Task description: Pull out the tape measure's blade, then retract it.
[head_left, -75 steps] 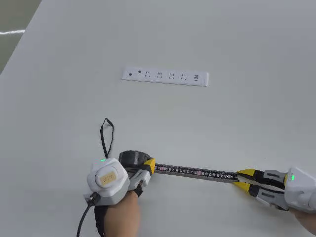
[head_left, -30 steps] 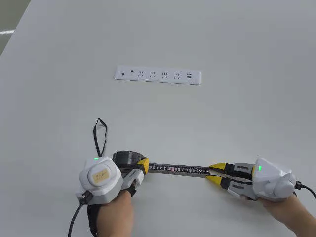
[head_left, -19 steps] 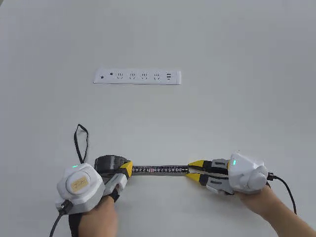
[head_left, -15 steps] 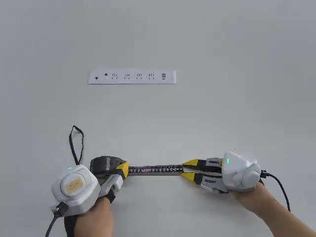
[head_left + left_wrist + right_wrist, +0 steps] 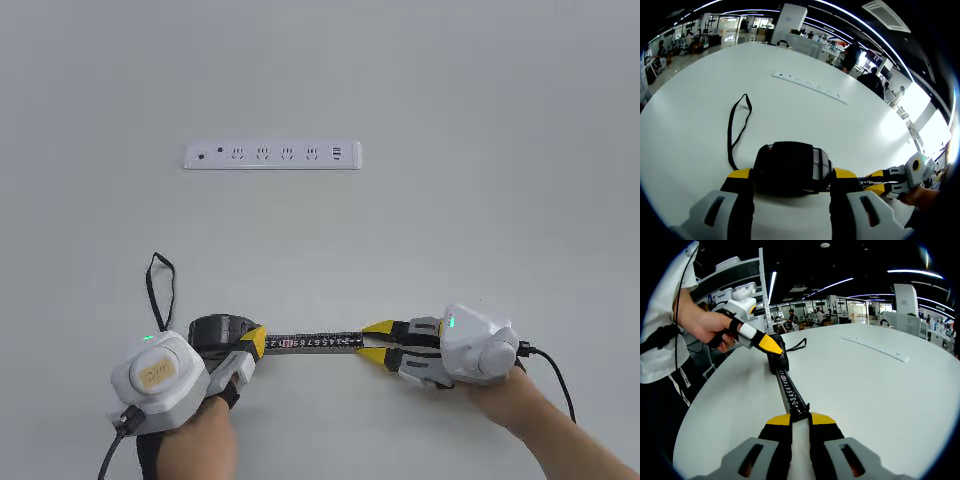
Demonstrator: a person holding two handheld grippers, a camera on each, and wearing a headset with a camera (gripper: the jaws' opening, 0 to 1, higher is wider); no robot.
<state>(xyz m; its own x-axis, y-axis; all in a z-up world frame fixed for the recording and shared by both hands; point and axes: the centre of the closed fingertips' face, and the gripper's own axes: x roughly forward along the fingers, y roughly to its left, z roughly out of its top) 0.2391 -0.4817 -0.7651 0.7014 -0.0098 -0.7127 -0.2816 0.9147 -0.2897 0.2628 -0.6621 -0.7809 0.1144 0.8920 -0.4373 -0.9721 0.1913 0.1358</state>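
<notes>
My left gripper (image 5: 791, 176) clamps the tape measure (image 5: 220, 329) on the white table (image 5: 450, 200); my right gripper (image 5: 800, 418) pinches its blade (image 5: 312, 342) (stretched flat between them).

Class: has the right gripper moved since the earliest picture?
Yes. The right gripper, holding the blade, has moved toward the tape measure case, now below the power strip's right end.

In the head view, the left hand-held gripper (image 5: 228, 338) sits at 7 o'clock in the left hand (image 5: 195, 445). It points toward 2 o'clock with its jaws spread and clamped. The right hand-held gripper (image 5: 368, 341), at 5 o'clock in the right hand (image 5: 500, 390), points toward 9 o'clock with its jaws pinched nearly together.
</notes>
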